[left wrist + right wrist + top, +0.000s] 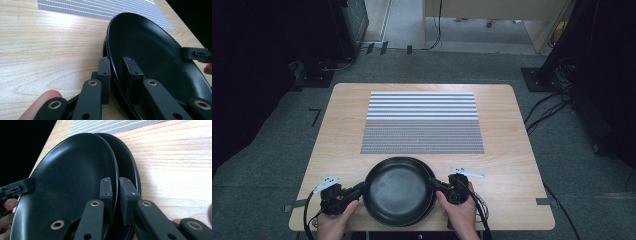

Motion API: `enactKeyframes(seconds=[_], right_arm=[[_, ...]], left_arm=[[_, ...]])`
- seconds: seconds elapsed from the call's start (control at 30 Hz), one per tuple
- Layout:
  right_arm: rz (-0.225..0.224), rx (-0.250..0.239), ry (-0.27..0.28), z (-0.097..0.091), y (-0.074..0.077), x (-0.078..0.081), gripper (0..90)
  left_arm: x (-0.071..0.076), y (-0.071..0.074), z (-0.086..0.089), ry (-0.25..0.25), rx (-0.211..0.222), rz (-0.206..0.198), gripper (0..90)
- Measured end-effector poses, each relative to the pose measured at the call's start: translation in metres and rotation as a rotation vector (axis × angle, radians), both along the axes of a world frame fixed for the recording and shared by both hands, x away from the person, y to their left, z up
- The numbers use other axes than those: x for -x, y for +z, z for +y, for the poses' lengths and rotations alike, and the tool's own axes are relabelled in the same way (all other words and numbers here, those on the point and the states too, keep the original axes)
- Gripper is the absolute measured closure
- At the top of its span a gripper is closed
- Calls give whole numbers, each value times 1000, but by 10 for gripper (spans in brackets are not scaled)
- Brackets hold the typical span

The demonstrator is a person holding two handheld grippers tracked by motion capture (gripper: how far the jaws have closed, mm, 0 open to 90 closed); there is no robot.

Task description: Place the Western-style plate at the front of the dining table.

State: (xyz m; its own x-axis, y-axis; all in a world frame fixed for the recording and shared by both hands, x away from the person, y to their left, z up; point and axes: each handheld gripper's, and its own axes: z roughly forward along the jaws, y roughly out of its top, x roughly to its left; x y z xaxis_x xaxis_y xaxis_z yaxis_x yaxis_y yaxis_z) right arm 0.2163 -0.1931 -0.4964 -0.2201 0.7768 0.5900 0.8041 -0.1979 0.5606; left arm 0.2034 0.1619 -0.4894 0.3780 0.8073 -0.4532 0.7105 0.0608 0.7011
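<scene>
Black round upper plate (398, 189) lies between both grippers; left gripper (116, 75) and right gripper (115, 195) each clamp its opposite rim, above a second black plate (130, 167).

Wooden table (337, 135): striped mat (422, 122) at centre, black plates (399, 192) near front edge.

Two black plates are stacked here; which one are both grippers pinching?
The upper plate: both grippers' jaws close on its rim, while the lower plate peeks out beneath, offset toward the right gripper.

No readable text, label or number anywhere — none legible.
</scene>
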Motion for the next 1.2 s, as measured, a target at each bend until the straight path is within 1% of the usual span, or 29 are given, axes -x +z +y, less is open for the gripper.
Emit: enactKeyframes(seconds=[0.13, 0.23, 0.27, 0.3, 0.33, 0.4, 0.5, 0.53, 0.57, 0.6, 0.63, 0.67, 0.73, 0.77, 0.83, 1.0, 1.07, 1.13, 1.2], right_arm=[[10, -1, -15, 1, 0, 0, 817], [12, 4, -20, 1, 1, 0, 818], [15, 3, -25, 1, 1, -1, 820], [16, 2, -28, 1, 1, -1, 821], [16, 2, -28, 1, 1, -1, 821], [41, -29, -38, -1, 0, -4, 829], [65, -67, -43, -4, -1, -6, 837], [63, -81, -43, -6, -3, -7, 841], [71, -100, -43, -7, -4, -7, 847], [69, -108, -43, -8, -4, -7, 850], [79, -123, -48, -9, -5, -7, 852], [83, -131, -50, -10, -5, -7, 854], [97, -153, -59, -11, -6, -7, 857], [93, -158, -60, -11, -7, -8, 859], [100, -178, -67, -12, -7, -7, 861], [79, -175, -75, -10, -7, -6, 861], [83, -180, -70, -9, -7, -7, 860], [93, -188, -65, -8, -8, -7, 859], [104, -196, -62, -8, -8, -8, 858]], left_arm=[[1, 0, -1, -2, -7, -1, 767], [0, -1, -2, -16, -6, 16, 755], [0, -1, -2, -16, -6, 16, 742], [-1, -3, -4, -32, -1, 31, 732], [-1, -3, -4, -32, -1, 31, 730], [-1, -3, -4, -37, 2, 39, 730], [-2, -4, -4, -35, 18, 48, 734], [-2, -4, -3, -36, 27, 55, 736], [-2, -4, -3, -36, 32, 59, 743], [-3, -5, -2, -32, 51, 67, 747], [-3, -5, -2, -32, 51, 67, 752], [-3, -6, -1, -29, 62, 73, 757], [-3, -5, -1, -26, 60, 77, 759], [-3, -5, -1, -26, 60, 77, 759], [-4, -5, -1, -21, 63, 80, 762], [-5, -3, -1, -7, 73, 81, 773], [-6, -1, 0, 5, 82, 77, 778], [-8, 0, 2, 13, 94, 81, 786], [-8, 0, 2, 17, 92, 82, 790]])
